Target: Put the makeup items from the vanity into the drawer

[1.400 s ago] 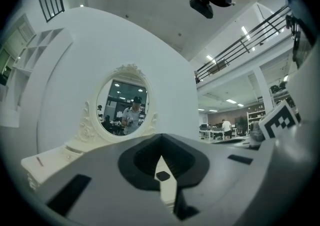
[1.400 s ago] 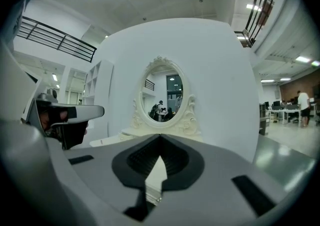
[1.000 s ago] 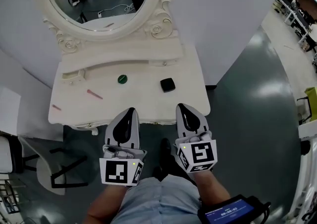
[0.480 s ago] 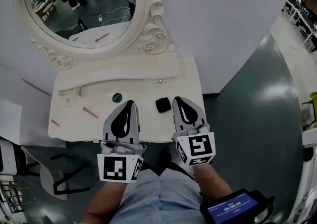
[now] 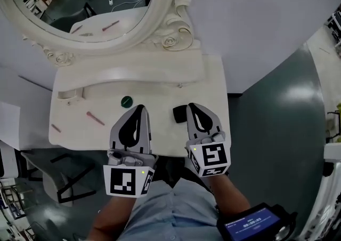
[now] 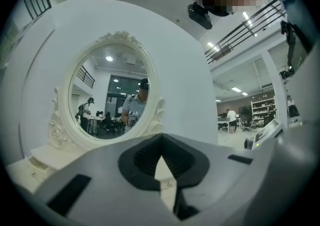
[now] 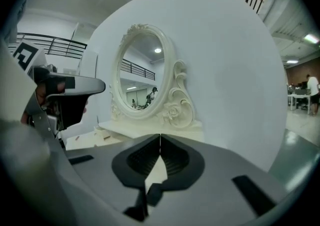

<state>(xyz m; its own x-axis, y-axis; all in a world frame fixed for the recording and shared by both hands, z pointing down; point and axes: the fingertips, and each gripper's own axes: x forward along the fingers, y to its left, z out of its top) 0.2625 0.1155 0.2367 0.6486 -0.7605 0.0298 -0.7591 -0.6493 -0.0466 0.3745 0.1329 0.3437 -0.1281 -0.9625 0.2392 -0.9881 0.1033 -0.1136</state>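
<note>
Trouble looms if the left claw and right claw, both closed and empty over the front of the table, descend unopened and shove the black compact or green jar just ahead.

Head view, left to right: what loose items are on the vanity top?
short pink piece → pink stick → green round cap → black case

Grey left hand-held gripper and right hand-held gripper, marker cubes, pale blue shirt.
</note>
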